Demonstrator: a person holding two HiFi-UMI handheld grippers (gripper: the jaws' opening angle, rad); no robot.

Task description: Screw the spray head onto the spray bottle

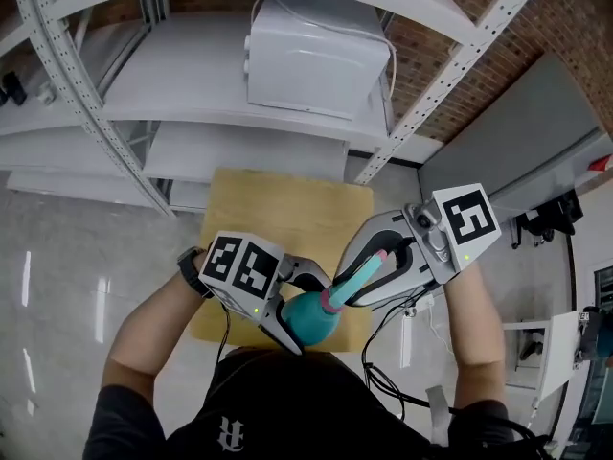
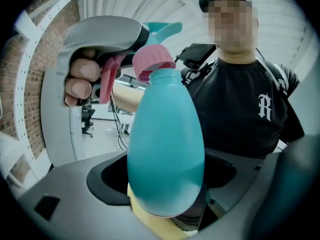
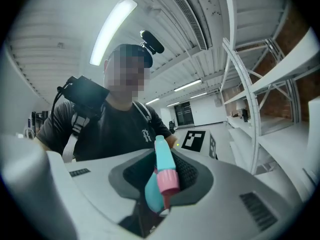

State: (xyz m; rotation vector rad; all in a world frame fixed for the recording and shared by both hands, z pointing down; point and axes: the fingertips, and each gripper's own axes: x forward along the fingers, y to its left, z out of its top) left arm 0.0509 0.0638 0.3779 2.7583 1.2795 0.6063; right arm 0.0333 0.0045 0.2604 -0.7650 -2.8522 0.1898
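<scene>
Left gripper (image 1: 292, 326) first: its jaws were clamped on the fat lower body of the teal spray bottle (image 2: 167, 149), pads pressed into both sides, nothing loose about it. That looked like the anchor hold, bottle tipped with its neck aimed toward 1 o'clock in the head view so the other tool could get at the thread.

And there was the right gripper (image 1: 369, 278), coming in from 2 o'clock. Its jaws stood narrow, closed down on the spray head (image 3: 163, 156). In the right gripper view the head sat squarely between them, nozzle pointing toward 12. A grip up on the head's body, by the look of it, so that it could be twisted while the bottle stayed put.

Where they met: the pink collar (image 2: 153, 61) sat on top of the bottle's neck, a touch tilted in the left gripper view. How far it had threaded on, I couldn't tell.

Both tools were held up off the surface, close in to the person's chest, at 6 o'clock from the wooden table top (image 1: 287, 209). Metal shelving (image 1: 192, 84) filled the background from 10 through 2 o'clock, well apart from the action.
</scene>
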